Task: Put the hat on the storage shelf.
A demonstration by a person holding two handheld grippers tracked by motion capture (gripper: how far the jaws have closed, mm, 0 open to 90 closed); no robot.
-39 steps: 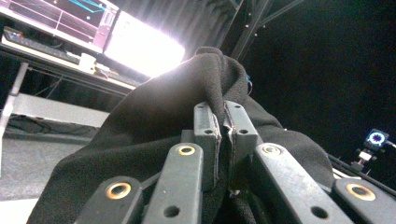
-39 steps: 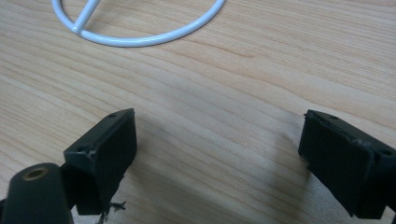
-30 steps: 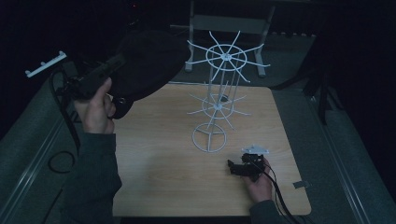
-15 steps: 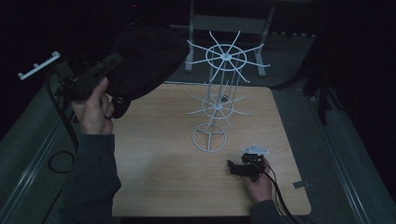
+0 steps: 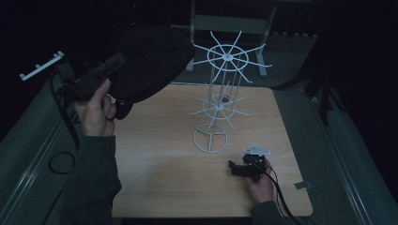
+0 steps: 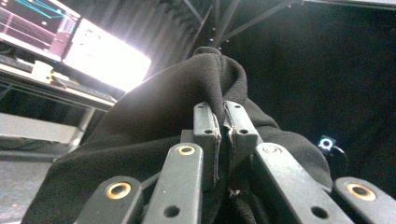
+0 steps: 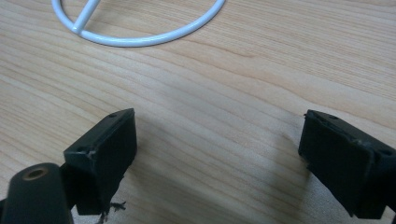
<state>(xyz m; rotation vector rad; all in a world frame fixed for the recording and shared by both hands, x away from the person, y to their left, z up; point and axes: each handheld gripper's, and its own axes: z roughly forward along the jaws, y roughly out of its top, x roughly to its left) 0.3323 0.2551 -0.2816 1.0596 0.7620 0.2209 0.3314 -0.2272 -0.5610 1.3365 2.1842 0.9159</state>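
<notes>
The black knit hat — soft, light and floppy, best taken by its folded edge — hangs raised at the far left beside the white wire rack, pinched in the left gripper, while the right gripper rests spread on the near table.

Matt black knit cloth; glossy white wire stand; smooth pale wood-grain table under matt black jaws

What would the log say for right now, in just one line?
left gripper: shut on black cloth, held up | right gripper: open, low over table | white wire rack: upright, bare
</notes>
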